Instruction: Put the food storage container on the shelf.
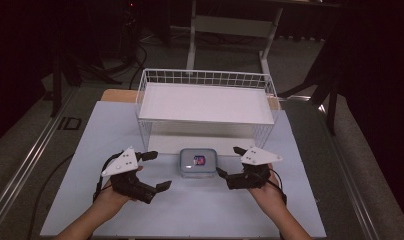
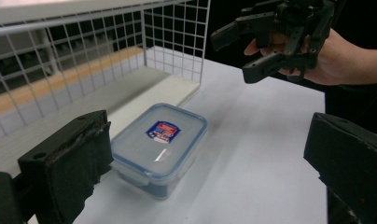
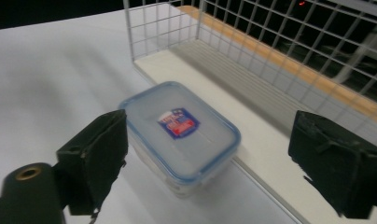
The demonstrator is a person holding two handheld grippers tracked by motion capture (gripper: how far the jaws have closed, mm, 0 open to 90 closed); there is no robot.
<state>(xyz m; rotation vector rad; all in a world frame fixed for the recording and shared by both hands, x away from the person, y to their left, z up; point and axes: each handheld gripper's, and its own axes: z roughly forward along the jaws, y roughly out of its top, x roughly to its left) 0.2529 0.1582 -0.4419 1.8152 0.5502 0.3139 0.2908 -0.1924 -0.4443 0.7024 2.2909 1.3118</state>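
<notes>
A clear plastic box with a blue-rimmed lid and a red and blue label sits on the pale table, right in front of the wire rack. My left gripper hovers to its left, jaws wide open and empty. My right gripper hangs to the box's right, also open and empty. In the left gripper view the box lies ahead between the jaws of my left gripper, with the right gripper beyond it. The right gripper view looks down on the box between the spread jaws of my right gripper.
A white wire rack with a white shelf board stands at the back of the table, with a low white base board under it next to the box. The table ends near the person's forearms. Dark floor and desk legs lie beyond.
</notes>
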